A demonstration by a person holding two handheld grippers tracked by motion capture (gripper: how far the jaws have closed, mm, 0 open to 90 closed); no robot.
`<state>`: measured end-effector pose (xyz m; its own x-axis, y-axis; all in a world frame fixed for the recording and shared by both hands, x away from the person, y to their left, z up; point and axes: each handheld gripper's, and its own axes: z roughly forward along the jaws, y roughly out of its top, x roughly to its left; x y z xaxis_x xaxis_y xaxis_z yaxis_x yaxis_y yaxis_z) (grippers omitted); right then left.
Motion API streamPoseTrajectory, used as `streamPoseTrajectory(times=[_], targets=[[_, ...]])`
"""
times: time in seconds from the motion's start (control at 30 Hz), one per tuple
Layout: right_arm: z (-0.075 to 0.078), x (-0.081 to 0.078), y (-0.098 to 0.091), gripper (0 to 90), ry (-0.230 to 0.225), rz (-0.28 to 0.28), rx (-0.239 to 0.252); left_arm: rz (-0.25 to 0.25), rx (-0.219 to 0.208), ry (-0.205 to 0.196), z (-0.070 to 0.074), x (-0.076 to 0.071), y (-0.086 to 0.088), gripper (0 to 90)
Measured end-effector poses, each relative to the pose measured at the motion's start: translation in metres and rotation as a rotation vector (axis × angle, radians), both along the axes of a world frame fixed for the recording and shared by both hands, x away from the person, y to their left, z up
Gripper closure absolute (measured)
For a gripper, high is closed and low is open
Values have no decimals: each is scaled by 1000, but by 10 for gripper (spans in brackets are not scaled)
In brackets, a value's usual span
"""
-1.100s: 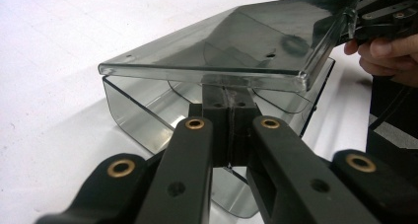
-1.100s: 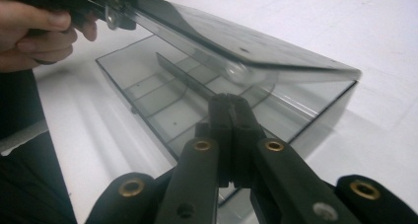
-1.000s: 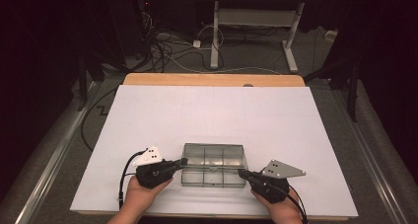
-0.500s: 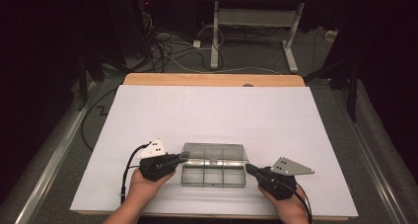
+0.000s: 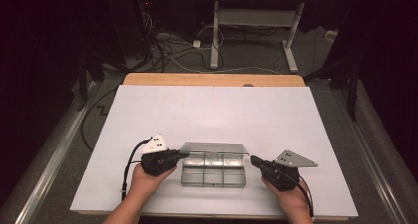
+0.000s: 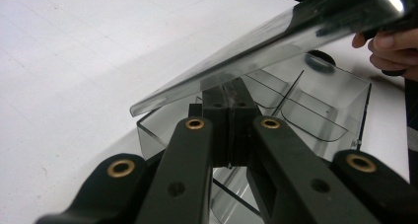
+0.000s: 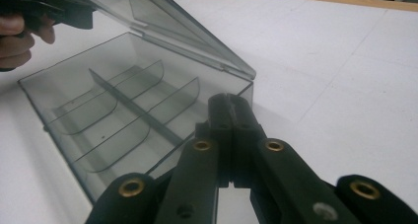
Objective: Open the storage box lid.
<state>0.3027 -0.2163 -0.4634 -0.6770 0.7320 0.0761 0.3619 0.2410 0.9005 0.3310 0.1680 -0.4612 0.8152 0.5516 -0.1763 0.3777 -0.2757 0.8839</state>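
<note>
A clear grey plastic compartment box [image 5: 213,176] lies near the table's front edge, its several compartments empty. Its hinged lid [image 5: 215,147] stands tilted up, partly raised. My left gripper [image 5: 183,155] is shut with nothing between its jaws, and its tips sit under the lid's left end. In the left gripper view the shut tips [image 6: 227,90] touch the underside of the lid [image 6: 276,41] above the box [image 6: 320,115]. My right gripper [image 5: 253,159] is shut too, just off the box's right end. Its tips [image 7: 229,103] point at a corner of the box [image 7: 123,110], apart from the lid [image 7: 172,26].
The white table top [image 5: 212,115] stretches wide behind the box, with a wooden strip [image 5: 212,79] along its far edge. Cables and desk legs [image 5: 215,31] lie on the floor beyond. Metal rails [image 5: 49,150] run along both sides of the table.
The lid has risen from lying flat on the box to tilted up, lifted at its left end by the left gripper. The right gripper has drawn a little to the right, off the box.
</note>
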Motion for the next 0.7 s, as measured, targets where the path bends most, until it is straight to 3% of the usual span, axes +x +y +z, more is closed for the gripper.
streamPoseTrajectory(times=[0.17,0.4,0.7], targets=[[1,5,0,900,-10,-18,0,3,3,8,-1,2,0,877],[2,9,3,900,-39,-24,-8,-4,-25,3,-2,2,-1,877],[1,29,9,900,-34,-51,-3,-12,-16,4,-5,4,-5,877]])
